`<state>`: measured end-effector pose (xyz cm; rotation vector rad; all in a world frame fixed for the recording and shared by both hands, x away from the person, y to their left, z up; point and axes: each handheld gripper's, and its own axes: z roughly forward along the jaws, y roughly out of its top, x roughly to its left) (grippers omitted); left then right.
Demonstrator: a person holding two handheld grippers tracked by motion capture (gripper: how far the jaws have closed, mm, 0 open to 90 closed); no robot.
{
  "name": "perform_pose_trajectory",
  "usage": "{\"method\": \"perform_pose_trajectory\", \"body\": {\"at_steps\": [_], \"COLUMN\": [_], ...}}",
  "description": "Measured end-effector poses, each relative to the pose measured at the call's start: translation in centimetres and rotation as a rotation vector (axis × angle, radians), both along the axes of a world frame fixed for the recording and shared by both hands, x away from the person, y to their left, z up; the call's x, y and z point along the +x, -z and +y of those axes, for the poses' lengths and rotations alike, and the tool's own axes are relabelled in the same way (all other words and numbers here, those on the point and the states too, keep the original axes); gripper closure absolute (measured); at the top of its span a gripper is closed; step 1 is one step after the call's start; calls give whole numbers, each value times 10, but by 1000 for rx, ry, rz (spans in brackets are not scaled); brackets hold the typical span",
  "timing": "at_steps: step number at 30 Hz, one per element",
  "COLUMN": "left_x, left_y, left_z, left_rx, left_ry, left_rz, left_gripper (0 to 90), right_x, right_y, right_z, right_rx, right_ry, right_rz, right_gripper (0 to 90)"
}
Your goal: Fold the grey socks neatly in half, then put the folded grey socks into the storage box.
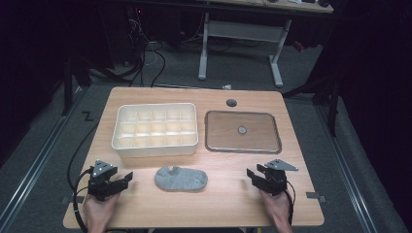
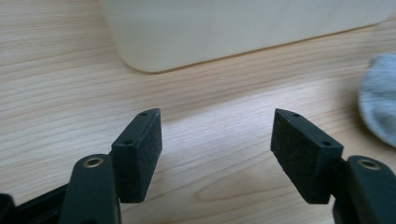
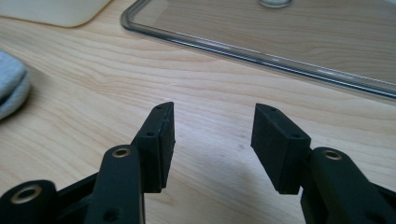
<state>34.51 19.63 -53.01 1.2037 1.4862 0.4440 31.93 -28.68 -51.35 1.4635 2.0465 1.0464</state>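
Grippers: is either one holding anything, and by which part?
Nothing is held. Left gripper and right gripper are open over bare table; the grey sock lies untouched between them.

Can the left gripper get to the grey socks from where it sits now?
Probably yes. The left gripper stands open and empty, pointing across bare table toward the grey socks. Nothing lies between them; the white divided box sits farther back, off that path.
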Motion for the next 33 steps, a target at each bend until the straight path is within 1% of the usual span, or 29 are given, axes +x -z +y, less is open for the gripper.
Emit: {"method": "perform_pose_trajectory", "body": {"at_steps": [1, 2, 4, 7, 8, 11, 14, 15, 17, 18, 20, 21, 26, 31, 32, 33], "left_x": [0, -2, -2, -4, -5, -6, -6, -6, -7, -7, -7, -8, -8, -9, -10, -9], "left_y": [0, -3, -5, -8, -10, -12, -12, -12, -13, -13, -13, -13, -11, -10, -11, -11], "left_z": [0, -6, -8, -14, -17, -21, -26, -28, -32, -35, -38, -40, -48, -55, -57, -59], "left_rx": [0, -4, -8, -19, -16, -16, -21, -31, -36, -33, -43, -33, -37, -56, -68, -71], "left_ry": [0, 18, 25, 50, 61, 76, 90, 90, 107, 113, 121, 130, 145, 156, 158, 163], "left_rz": [0, -2, -2, 7, 12, 13, 15, 20, 26, 29, 36, 40, 54, 71, 74, 75], "left_gripper": [341, 340, 340, 340, 339, 340, 340, 339, 339, 339, 340, 341, 349, 356, 359, 362], "right_x": [0, 0, -1, -1, -1, 0, 0, 0, 1, 1, 1, 1, 3, 4, 4, 4], "right_y": [0, -1, -1, -2, -2, -2, -1, -1, -1, -1, -2, -2, -3, -3, -3, -4], "right_z": [1, 4, 7, 13, 16, 19, 26, 29, 32, 34, 39, 42, 58, 74, 76, 79], "right_rx": [0, -4, -1, -3, 3, 8, -1, -1, -5, -3, 5, 7, 10, 20, 23, 30], "right_ry": [-8, -16, -20, -41, -49, -58, -87, -92, -107, -114, -125, -133, -183, -229, -238, -249], "right_rz": [-2, -4, -1, 1, -1, 1, 6, 10, 8, 8, 12, 13, 11, 25, 26, 26], "right_gripper": [503, 507, 508, 509, 510, 513, 518, 519, 521, 522, 524, 529, 543, 550, 551, 552]}}
